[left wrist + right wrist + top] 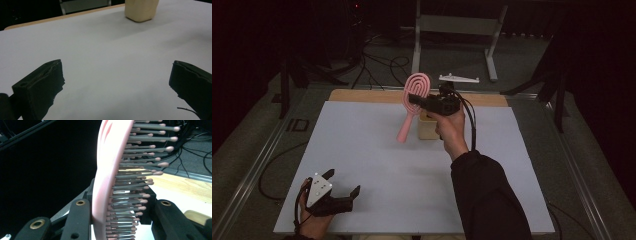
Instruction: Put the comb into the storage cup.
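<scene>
A pink hairbrush (414,99) hangs above the back of the white table (377,165), handle slanting down to the left. My right gripper (416,100) is shut on its head, held up by a hand in a dark sleeve. In the right gripper view the brush (107,170) stands edge-on between the jaws, its grey bristles pointing right. A pale wooden block (428,126) sits on the table just below that hand, and the same block (141,10) shows at the top of the left gripper view. My left gripper (343,184) rests at the near left corner, open and empty.
A white metal stand (457,25) and a white flat part (459,78) lie beyond the table's far wooden edge (362,95). Cables (377,65) trail over the dark floor behind. Metal rails (257,165) run along both sides of the table.
</scene>
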### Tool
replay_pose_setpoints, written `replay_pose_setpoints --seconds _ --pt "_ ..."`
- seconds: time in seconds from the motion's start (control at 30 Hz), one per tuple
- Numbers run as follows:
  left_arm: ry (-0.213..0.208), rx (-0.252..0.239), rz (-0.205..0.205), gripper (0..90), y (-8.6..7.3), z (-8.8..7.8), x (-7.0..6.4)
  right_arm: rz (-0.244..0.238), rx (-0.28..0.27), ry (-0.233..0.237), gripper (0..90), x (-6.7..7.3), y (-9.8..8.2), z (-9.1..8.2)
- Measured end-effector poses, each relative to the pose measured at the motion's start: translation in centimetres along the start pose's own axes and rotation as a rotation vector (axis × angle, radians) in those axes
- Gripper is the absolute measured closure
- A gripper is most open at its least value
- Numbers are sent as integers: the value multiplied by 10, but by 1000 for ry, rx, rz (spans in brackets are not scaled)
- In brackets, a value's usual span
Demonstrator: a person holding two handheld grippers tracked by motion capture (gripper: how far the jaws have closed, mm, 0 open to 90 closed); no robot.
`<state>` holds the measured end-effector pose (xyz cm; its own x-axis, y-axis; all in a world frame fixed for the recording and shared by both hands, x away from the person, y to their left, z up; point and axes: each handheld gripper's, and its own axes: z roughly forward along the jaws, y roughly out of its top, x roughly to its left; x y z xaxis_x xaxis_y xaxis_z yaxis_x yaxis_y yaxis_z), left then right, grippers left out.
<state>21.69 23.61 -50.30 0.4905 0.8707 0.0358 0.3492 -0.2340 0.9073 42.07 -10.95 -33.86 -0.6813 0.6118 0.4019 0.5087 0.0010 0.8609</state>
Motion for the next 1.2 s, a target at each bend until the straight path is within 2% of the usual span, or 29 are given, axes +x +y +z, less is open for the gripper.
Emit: replay_pose_setpoints --seconds 0.47,1.2 --pt "1 3 3 2 0 -1 -1 0 -30 -35 635 -4 15 -3" --pt "7 -5 6 3 1 -2 -2 10 -49 -62 635 -7 24 3"
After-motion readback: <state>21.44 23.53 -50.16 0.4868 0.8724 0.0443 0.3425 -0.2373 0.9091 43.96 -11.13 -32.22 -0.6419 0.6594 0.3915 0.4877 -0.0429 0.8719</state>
